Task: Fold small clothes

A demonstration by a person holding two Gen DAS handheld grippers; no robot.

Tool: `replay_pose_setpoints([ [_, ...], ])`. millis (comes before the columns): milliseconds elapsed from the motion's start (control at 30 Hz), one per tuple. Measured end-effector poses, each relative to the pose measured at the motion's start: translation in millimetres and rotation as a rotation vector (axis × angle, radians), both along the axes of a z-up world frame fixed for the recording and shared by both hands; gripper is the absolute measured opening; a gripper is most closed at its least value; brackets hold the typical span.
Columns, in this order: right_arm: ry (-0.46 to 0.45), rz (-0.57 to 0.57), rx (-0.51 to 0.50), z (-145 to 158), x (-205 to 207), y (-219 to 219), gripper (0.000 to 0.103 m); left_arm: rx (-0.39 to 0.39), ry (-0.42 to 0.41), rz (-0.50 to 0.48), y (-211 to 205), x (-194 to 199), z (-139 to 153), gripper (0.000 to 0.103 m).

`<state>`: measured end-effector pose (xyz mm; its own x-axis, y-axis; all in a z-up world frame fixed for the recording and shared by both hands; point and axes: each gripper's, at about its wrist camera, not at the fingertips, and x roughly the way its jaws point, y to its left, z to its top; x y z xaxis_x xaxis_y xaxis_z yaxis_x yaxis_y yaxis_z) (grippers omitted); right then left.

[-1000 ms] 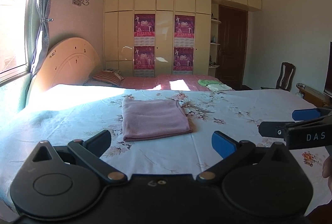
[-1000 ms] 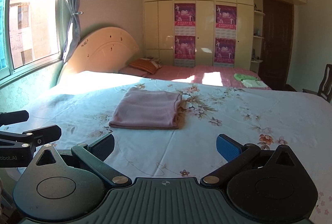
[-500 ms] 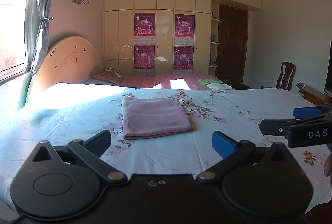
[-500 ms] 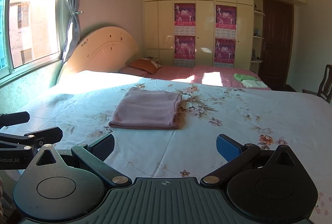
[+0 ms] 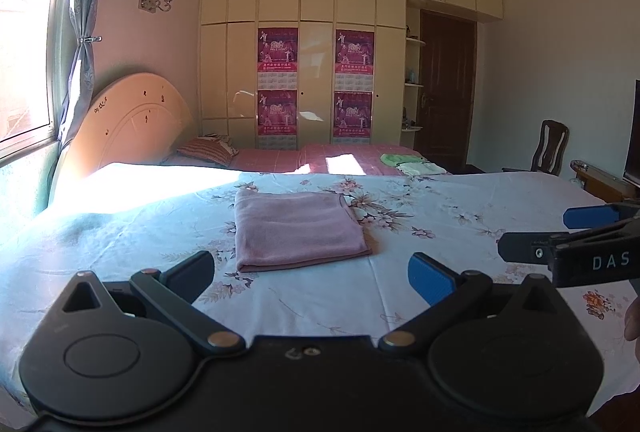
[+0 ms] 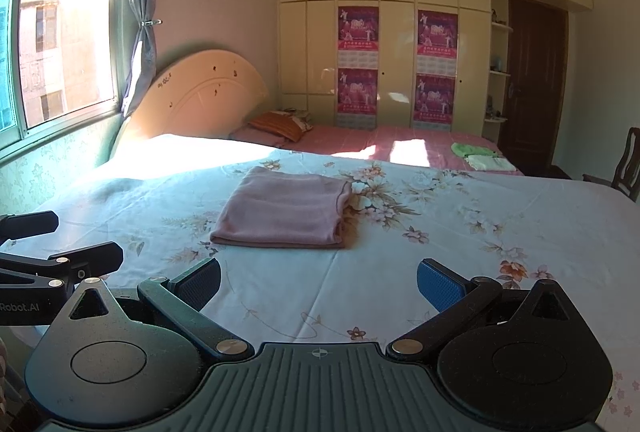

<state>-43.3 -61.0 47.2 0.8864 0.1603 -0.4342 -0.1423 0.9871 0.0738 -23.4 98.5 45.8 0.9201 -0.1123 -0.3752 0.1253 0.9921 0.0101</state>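
One folded pink cloth [image 5: 298, 228] on floral bedsheet [image 5: 460, 208]; two grippers, left gripper [image 5: 312, 274] and right gripper [image 6: 320, 282], both spread, empty

"DAS" marks the right hand-held gripper [image 5: 568, 236]; "Robot.AI" the left hand-held gripper [image 6: 60, 244].

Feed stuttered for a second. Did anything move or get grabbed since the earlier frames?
Almost nothing. The left gripper and right gripper only drifted slightly; both stay open and empty, short of the cloth. The pink cloth lies folded on the bedsheet as before, untouched.
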Motion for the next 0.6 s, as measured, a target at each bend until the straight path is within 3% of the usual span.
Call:
replay_pose_setpoints([
  [600,-0.002,0.008,-0.009,1.9,0.7,-0.3,0.103,0.005,-0.002,-0.002,-2.5,1.2,1.5,0.103],
])
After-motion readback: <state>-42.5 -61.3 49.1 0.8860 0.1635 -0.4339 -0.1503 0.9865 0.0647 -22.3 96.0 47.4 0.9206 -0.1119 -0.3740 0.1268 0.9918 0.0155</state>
